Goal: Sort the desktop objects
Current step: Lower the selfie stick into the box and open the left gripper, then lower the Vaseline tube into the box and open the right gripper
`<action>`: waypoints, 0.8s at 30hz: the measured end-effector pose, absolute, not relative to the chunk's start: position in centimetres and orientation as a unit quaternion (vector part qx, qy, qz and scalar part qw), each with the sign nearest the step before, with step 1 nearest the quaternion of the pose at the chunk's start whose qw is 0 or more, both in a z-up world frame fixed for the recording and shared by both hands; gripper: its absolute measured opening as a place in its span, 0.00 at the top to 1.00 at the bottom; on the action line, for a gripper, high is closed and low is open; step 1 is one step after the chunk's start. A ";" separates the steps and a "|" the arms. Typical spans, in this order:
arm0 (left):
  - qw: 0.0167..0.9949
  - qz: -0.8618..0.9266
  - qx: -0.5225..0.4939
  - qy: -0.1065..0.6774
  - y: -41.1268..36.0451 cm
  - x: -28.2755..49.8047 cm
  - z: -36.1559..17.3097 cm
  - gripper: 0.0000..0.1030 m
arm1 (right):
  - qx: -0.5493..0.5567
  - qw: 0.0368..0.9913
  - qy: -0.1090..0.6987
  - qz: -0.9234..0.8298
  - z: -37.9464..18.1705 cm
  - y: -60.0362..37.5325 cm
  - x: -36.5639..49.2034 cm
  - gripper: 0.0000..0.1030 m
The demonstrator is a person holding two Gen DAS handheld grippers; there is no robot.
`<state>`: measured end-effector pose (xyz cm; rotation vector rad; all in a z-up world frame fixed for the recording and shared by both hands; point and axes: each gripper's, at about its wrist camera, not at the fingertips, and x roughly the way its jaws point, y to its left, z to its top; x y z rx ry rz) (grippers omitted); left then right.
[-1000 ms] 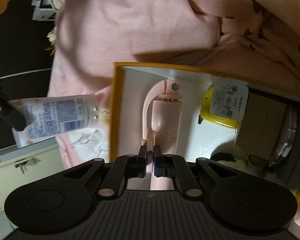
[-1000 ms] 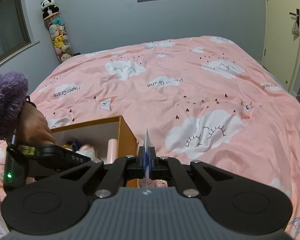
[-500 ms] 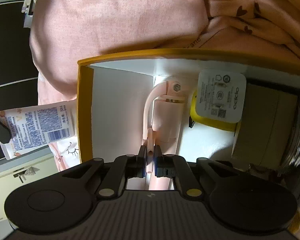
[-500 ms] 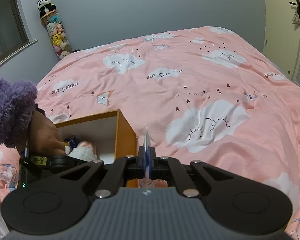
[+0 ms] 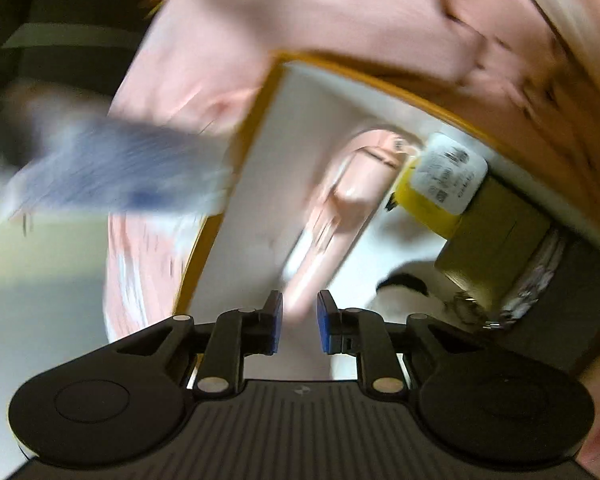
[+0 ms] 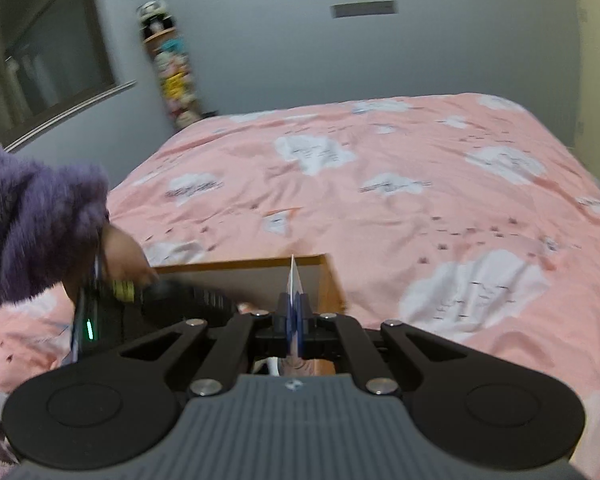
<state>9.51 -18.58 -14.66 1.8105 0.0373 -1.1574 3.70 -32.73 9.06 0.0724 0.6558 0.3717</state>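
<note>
An orange box (image 5: pixel 256 120) with a white inside lies on the pink bedcover. In it lies a long pink handled object (image 5: pixel 348 208). Its near end sits between the blue pads of my left gripper (image 5: pixel 300 322), whose jaws are opening, with a small gap on each side. My right gripper (image 6: pixel 295 320) is shut on a flat white-and-blue printed tube (image 6: pixel 293 280), seen edge-on above the box (image 6: pixel 332 280). In the blurred left wrist view the tube (image 5: pixel 112 176) hangs just left of the box's rim.
Also in the box are a yellow item with a white labelled charger (image 5: pixel 448 176), a brown block (image 5: pixel 496 240) and a tape roll (image 5: pixel 536 280). A hand (image 6: pixel 120 252) in a purple fluffy sleeve (image 6: pixel 32 232) holds the left gripper. The pink bedcover (image 6: pixel 420 208) spreads beyond; plush toys (image 6: pixel 172 76) stand by the wall.
My left jaws have parted from the pink object and the left view has rolled. The tube in my right gripper has come closer to the box's rim.
</note>
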 end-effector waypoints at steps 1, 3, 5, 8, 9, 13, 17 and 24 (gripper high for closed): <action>0.503 -0.469 0.725 0.043 -18.1 9.8 -13.6 0.79 | 0.030 0.925 0.325 0.195 8.7 -32.0 4.0 0.98; 0.552 -0.455 0.692 0.100 -17.6 10.0 -12.0 0.79 | 0.016 0.916 0.334 0.220 7.9 -30.7 4.7 0.98; 0.596 -0.438 0.655 0.157 -16.9 10.2 -10.7 0.79 | -0.006 0.906 0.344 0.246 7.0 -29.4 5.7 0.98; 0.651 -0.411 0.595 0.232 -16.0 9.8 -9.5 0.79 | -0.047 0.891 0.354 0.282 5.5 -27.7 7.1 0.98; 0.668 -0.402 0.573 0.253 -15.3 9.8 -9.0 0.79 | -0.063 0.885 0.358 0.292 5.0 -27.1 7.6 0.98; 0.717 -0.361 0.494 0.333 -13.7 9.6 -8.2 0.79 | -0.136 0.860 0.364 0.332 3.0 -25.5 8.6 0.98; 0.765 -0.308 0.414 0.386 -12.0 8.6 -6.7 0.78 | -0.206 0.828 0.345 0.391 1.6 -24.5 8.5 0.98; 0.842 -0.194 0.234 0.445 -9.1 7.1 -5.2 0.78 | -0.321 0.762 0.310 0.469 -0.3 -22.5 8.6 0.98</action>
